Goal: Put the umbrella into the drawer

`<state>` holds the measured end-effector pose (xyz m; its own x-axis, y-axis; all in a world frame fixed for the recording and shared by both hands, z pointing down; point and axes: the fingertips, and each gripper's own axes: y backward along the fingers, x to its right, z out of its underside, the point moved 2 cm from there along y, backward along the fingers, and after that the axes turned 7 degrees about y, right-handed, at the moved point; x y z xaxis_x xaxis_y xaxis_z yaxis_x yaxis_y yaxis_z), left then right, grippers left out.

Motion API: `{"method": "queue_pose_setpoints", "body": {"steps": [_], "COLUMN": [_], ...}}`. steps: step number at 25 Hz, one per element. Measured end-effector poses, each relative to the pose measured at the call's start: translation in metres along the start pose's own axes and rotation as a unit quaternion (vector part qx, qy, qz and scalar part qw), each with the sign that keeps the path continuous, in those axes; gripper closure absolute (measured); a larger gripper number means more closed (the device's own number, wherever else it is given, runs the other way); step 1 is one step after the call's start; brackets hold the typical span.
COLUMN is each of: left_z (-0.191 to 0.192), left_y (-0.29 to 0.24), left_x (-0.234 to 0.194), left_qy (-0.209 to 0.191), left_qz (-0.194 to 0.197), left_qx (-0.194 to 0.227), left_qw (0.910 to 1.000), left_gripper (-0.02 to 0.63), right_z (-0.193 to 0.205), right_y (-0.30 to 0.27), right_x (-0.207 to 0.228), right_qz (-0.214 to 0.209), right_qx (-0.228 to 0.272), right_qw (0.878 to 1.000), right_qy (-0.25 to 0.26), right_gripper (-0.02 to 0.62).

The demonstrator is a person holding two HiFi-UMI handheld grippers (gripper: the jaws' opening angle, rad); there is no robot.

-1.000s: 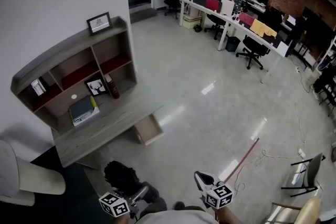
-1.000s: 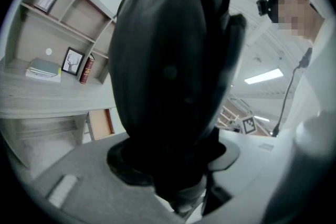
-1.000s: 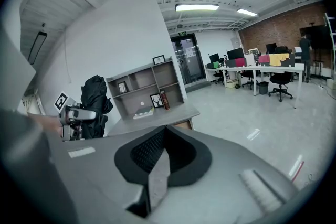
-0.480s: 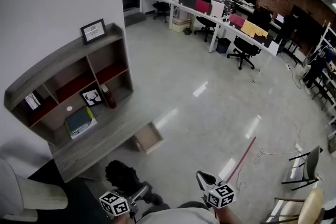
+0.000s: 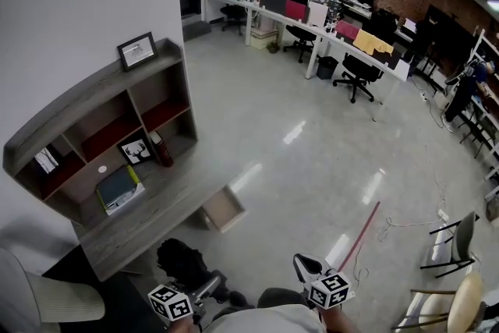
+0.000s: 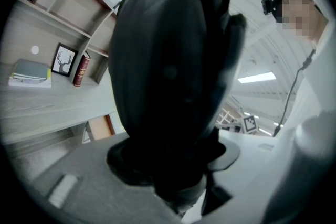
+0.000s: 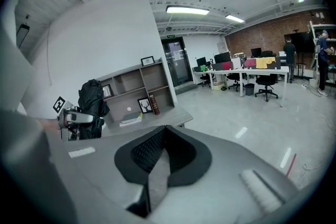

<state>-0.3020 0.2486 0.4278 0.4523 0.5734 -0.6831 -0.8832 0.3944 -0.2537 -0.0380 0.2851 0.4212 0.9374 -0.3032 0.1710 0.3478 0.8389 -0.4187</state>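
Drawer (image 5: 223,208) is drawing nearer for stowing, left claw (image 5: 209,286) pinching the umbrella (image 6: 168,76), right claw (image 7: 163,134) pressed together, empty.

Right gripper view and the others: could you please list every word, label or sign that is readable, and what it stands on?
Nothing can be read as text.
Green sign above the dark doorway: too small.
Dark red book spine on the grey wooden shelf unit: blurred.
Black-framed sheet on top of that unit: too small.
Black-and-white square marker on a cube: pattern, no words.
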Motion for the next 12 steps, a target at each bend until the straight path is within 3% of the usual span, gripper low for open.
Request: {"method": "queue_pose_setpoints", "body": {"steps": [12], "left_z": [-0.016], "left_y": [-0.024], "left_x": [-0.027], "left_qy": [0.018], "left_qz": [-0.018], "left_qx": [-0.005], "left_qw": [0.9997], "left_gripper": [0.360], "right_z": [-0.005], "right_y": [-0.042], "right_x": [0.024], "right_qz": [-0.017], "right_qx": [-0.018], "right_qw": [1.000], "right_qy": [-0.009], "right_gripper": [0.589]}}
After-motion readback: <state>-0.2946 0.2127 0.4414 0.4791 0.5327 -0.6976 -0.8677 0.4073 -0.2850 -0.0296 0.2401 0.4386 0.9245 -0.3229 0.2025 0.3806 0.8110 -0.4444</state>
